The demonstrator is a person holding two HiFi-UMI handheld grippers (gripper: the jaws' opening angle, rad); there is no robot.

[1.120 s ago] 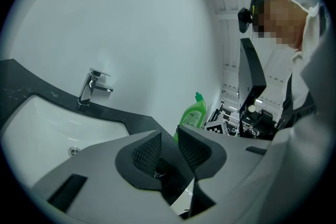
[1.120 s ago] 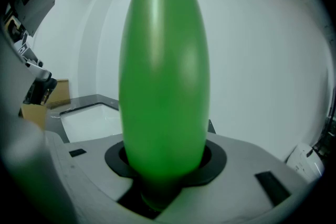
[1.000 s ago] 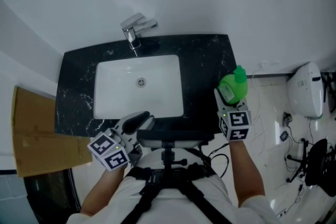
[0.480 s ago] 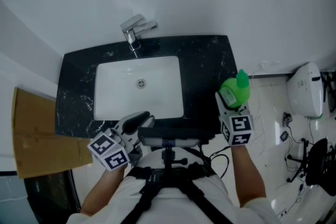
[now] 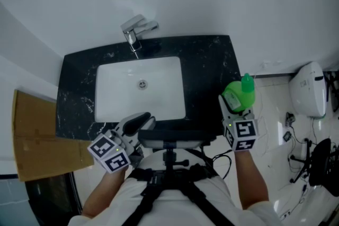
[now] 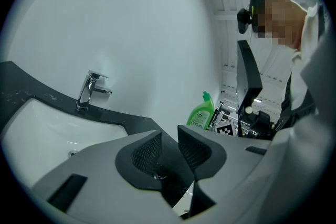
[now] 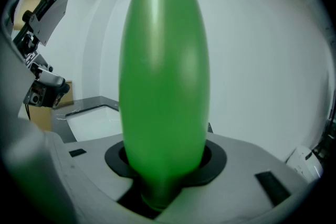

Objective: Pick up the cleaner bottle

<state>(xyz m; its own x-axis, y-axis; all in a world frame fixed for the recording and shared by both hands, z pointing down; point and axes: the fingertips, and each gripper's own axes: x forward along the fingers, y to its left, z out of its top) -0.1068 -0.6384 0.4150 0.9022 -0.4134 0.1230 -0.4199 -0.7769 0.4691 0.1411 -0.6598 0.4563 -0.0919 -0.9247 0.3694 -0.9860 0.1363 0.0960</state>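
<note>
Bottle of cleaner [image 5: 241,93] has drifted right, beyond the countertop [image 5: 206,66], clamped in your right gripper [image 5: 233,107]: pickup looks done.

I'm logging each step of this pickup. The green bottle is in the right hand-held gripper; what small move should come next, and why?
Probably just hold steady. The right hand-held gripper is shut on the cleaner bottle, which stands upright in it, lifted off the black counter near its right edge; the pickup looks done, and opening would drop it.
</note>
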